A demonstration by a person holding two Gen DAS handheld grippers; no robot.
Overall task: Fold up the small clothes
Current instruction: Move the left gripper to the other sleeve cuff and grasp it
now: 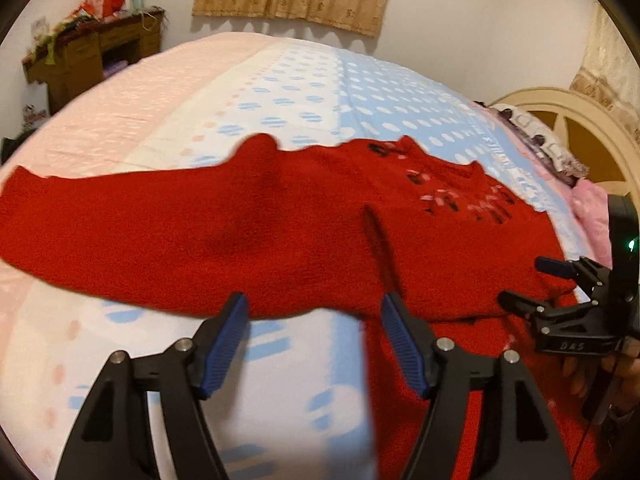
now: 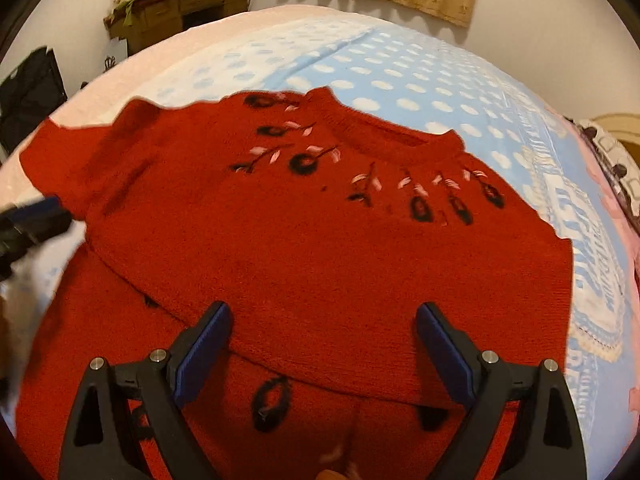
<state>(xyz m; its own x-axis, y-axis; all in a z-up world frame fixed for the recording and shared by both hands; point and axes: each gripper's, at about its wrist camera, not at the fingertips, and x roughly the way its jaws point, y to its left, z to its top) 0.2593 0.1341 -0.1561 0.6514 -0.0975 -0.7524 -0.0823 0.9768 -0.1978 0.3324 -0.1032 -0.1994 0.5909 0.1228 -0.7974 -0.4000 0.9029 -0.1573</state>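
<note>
Red sweater (image 2: 320,240) on bed (image 1: 304,92), just ahead of both grippers; lower part doubled over. Left gripper (image 1: 314,322) and right gripper (image 2: 322,334) released, empty. Sleeve (image 1: 100,220) not yet folded.

Can't make out the clutter on the wooden desk (image 1: 96,52), and red sweater (image 2: 320,240) hem cut off at the bottom edge.

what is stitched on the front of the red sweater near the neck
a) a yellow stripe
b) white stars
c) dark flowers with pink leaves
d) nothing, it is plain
c: the right wrist view shows dark round flowers with pink leaves on dark stems scattered below the neck of the sweater, which lies on the bed.
</note>
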